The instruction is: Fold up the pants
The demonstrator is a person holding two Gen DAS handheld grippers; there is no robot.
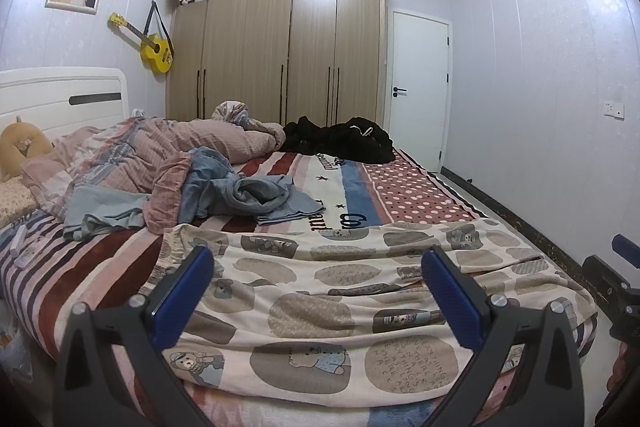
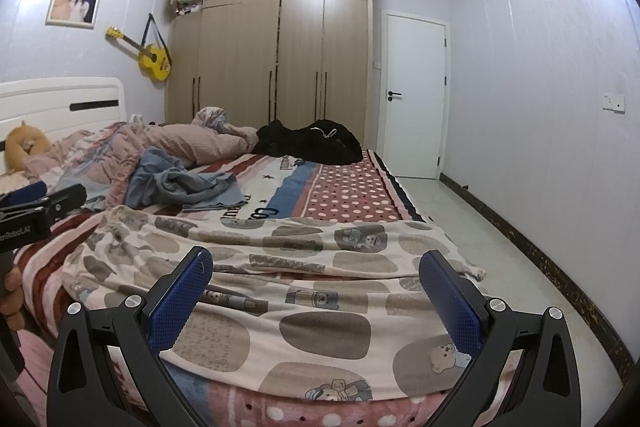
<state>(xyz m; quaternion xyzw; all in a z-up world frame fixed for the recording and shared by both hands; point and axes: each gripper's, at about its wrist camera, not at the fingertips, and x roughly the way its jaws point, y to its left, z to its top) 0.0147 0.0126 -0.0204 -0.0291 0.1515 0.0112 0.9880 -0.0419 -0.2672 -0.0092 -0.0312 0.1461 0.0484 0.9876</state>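
Observation:
Cream pants (image 1: 320, 291) printed with grey ovals and bears lie spread flat across the near end of the bed, also in the right wrist view (image 2: 288, 291). The waistband lies at the left, the leg ends at the right near the bed's edge. My left gripper (image 1: 318, 291) is open and empty, hovering over the near part of the pants. My right gripper (image 2: 316, 295) is open and empty over the leg half. The left gripper also shows at the left of the right wrist view (image 2: 36, 207), and the right gripper at the right of the left wrist view (image 1: 616, 291).
The bed has a striped and dotted blanket (image 1: 404, 195). A blue garment (image 1: 244, 195), a pink quilt (image 1: 160, 155) and black clothes (image 1: 340, 141) lie further back. A wardrobe (image 1: 276, 39) and door (image 1: 418, 87) stand behind. Tiled floor (image 2: 532, 287) lies to the right.

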